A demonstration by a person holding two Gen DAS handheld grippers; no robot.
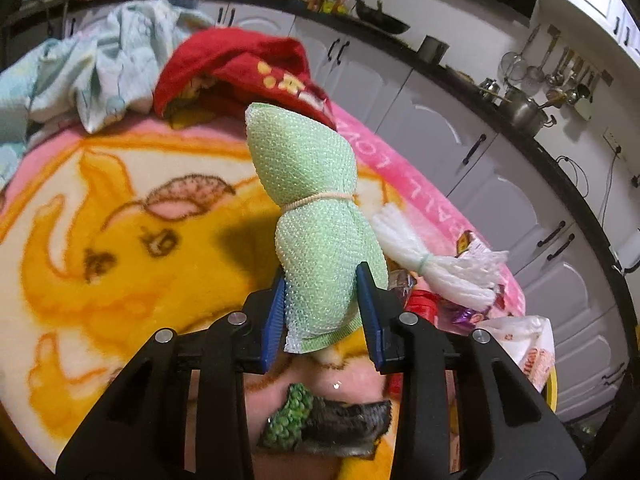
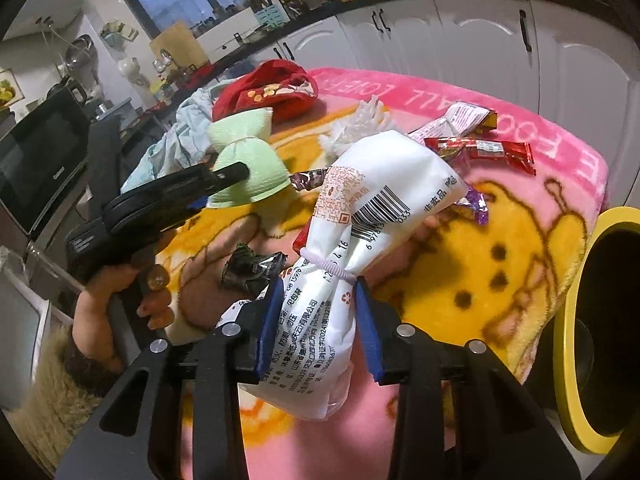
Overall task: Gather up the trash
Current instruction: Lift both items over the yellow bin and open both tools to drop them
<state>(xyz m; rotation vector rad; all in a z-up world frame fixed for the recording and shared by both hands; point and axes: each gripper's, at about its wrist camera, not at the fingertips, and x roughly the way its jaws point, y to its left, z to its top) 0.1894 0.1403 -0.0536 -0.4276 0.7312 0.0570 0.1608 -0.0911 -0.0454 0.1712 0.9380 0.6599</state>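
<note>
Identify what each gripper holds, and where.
Left gripper: green bubble-wrap bundle, gripped below its rubber band. Right gripper: white printed bag, gripped below its tie.

home kitchen, white cabinets (image 1: 404, 92), dark countertop (image 1: 460, 70), hanging utensils (image 1: 560, 70), microwave (image 2: 36, 160)

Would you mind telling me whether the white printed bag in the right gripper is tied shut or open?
Tied shut: a pale elastic band cinches the white bag just above the fingers.

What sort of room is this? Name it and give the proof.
Most likely a home kitchen: white cabinets under a dark counter, hanging utensils beside a steel pot, and a microwave.
</note>
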